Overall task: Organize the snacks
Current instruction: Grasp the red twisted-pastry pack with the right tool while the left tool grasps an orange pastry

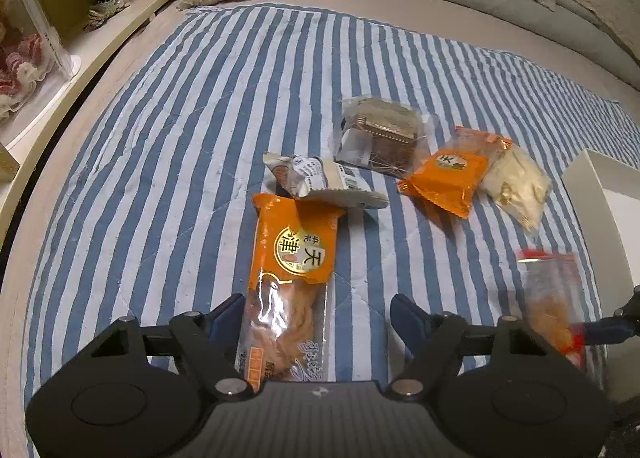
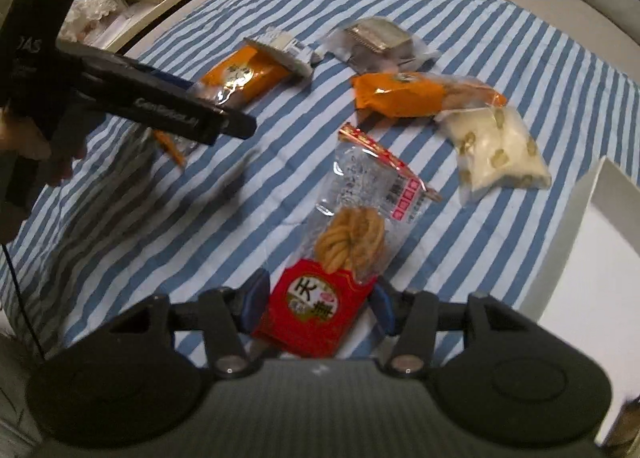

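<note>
Two packets were being dealt with at once on the striped blanket spread over the bed. The right tool was closed on the red twist packet: both blue pads sat against its red lower end, and the clear upper part with the twisted pastry stood out ahead of the jaws, apparently lifted clear of the blanket. The white box, taken to be the container for the snacks, lay just to the right of that packet.

The left tool was set around the long orange twist packet, which lay flat on the blanket. The left pad was against or very near the wrapper's edge, while a clear gap remained at the right pad, so no grip had yet been made and the jaws stood at a middling width.

Further off lay a grey-and-white packet, a brown cake in clear wrap, a short orange packet and a pale nougat packet.

The step in hand was judged to be picking up for boxing. Next, the red packet would need carrying over the box rim and releasing, and the left jaws closing squarely across the orange wrapper, which looked slippery and easily crushed.
</note>
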